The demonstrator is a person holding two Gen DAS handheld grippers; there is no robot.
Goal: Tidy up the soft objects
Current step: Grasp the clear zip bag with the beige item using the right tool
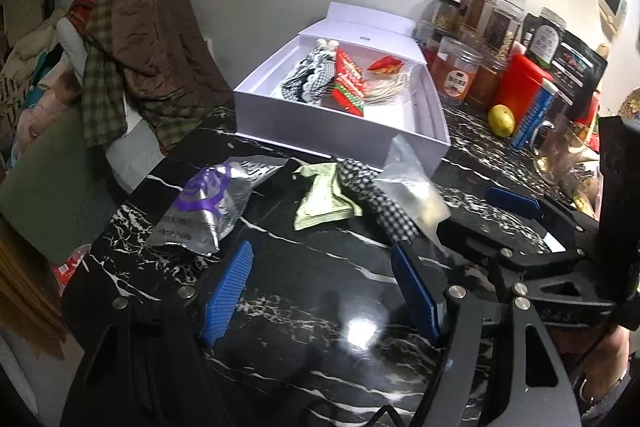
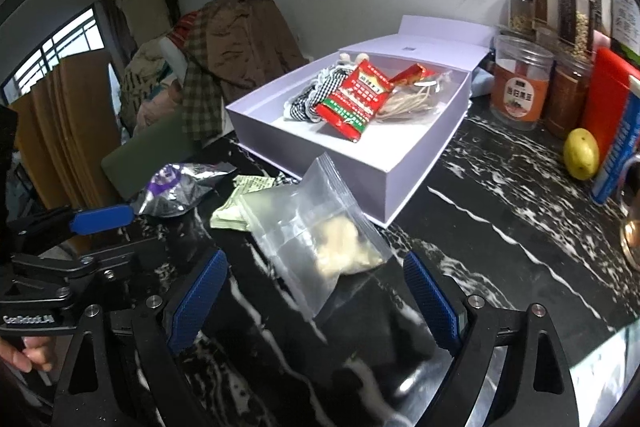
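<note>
Left gripper [image 1: 320,287] and right gripper [image 2: 316,297] were held apart, nothing clamped. Clear bag [image 2: 316,227] was found just beside the box's [image 2: 408,183] near edge; bare countertop [image 2: 500,247] was left rightward.

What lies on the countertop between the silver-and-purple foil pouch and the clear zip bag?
A folded pale green packet and a black-and-white checked cloth, between the foil pouch and the zip bag; clearest in the left wrist view.
</note>
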